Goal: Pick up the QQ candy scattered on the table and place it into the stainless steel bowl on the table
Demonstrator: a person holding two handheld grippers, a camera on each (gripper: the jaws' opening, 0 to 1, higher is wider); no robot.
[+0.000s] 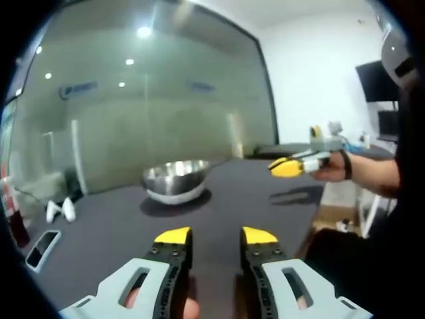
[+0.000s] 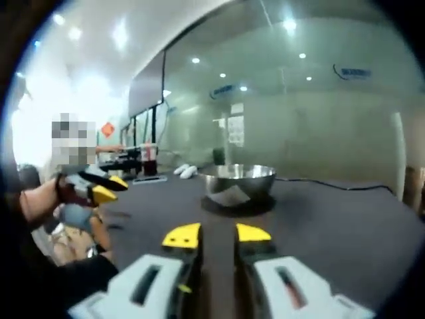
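Note:
The stainless steel bowl [image 1: 176, 179] stands upright on the dark table [image 1: 232, 206], ahead of my left gripper [image 1: 216, 236]. That gripper is open, its yellow-tipped jaws apart with nothing between them. My right gripper [image 1: 289, 166], held by a hand, comes in from the right and hovers above the table beside the bowl. In the right gripper view the bowl [image 2: 238, 179] lies straight ahead, and the right gripper [image 2: 218, 234] is open and holds nothing. The left gripper [image 2: 99, 189] hangs at the left, above the table edge.
A phone [image 1: 41, 246] lies near the left edge of the table, with two small white objects [image 1: 60, 211] behind it. A cup of dark drink [image 2: 147, 159] stands far back. A cable [image 2: 345, 187] runs behind the bowl. A glass wall [image 1: 153, 100] backs the table.

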